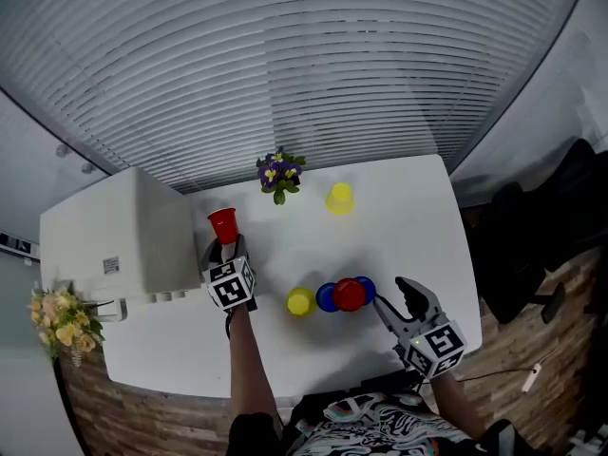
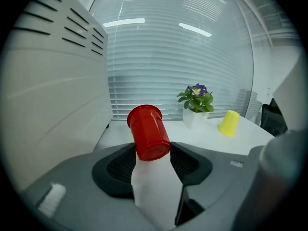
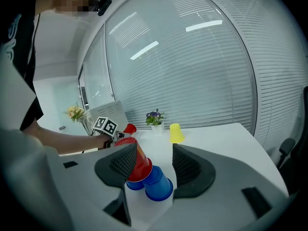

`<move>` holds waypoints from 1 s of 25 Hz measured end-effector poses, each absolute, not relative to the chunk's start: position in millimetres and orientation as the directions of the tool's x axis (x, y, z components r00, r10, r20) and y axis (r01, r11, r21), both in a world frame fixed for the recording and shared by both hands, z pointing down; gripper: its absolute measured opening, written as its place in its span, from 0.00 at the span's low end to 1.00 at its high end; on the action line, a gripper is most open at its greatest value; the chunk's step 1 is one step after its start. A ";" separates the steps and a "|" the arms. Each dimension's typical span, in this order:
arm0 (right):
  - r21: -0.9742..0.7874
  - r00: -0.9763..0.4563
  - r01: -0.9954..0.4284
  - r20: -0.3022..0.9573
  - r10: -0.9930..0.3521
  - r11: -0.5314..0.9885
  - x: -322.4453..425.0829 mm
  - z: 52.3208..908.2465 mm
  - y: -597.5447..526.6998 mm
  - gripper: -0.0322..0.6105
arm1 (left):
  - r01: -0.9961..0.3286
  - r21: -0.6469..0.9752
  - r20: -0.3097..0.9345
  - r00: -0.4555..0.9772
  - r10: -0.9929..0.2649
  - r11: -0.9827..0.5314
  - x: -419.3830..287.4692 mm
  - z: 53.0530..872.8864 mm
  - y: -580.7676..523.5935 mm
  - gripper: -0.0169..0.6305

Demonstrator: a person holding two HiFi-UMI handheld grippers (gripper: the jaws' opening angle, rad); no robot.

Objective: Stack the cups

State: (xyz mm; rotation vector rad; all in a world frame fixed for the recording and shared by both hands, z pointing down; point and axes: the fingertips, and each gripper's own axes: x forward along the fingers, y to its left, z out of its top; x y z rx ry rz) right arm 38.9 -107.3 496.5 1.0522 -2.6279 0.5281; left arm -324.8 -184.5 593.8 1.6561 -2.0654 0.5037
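My left gripper point(image 1: 226, 248) is shut on a red cup point(image 1: 222, 224) and holds it tilted above the table beside the white box; the cup's base point(image 2: 148, 131) sits between the pads. A cluster of cups stands at the table's front: a red cup point(image 1: 349, 294) against two blue cups point(image 1: 328, 297), with a yellow cup point(image 1: 300, 301) to their left. My right gripper point(image 1: 389, 293) is open just right of the cluster. The red cup point(image 3: 137, 163) and blue cup point(image 3: 158, 186) lie ahead of its jaws, clear of the right pad. Another yellow cup point(image 1: 339, 199) stands upside down farther back.
A large white box point(image 1: 119, 236) fills the table's left side. A potted plant with purple flowers point(image 1: 279, 174) stands at the back edge, and a bunch of flowers point(image 1: 62, 316) hangs off the left end. Window blinds run behind the white table point(image 1: 408, 217).
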 end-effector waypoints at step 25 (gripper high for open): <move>-0.197 -0.685 -0.717 0.374 -0.625 0.669 63.9 499.8 -45.2 0.41 | -0.986 0.166 0.596 0.111 -0.795 -0.013 -216.4 556.3 -4.6 0.37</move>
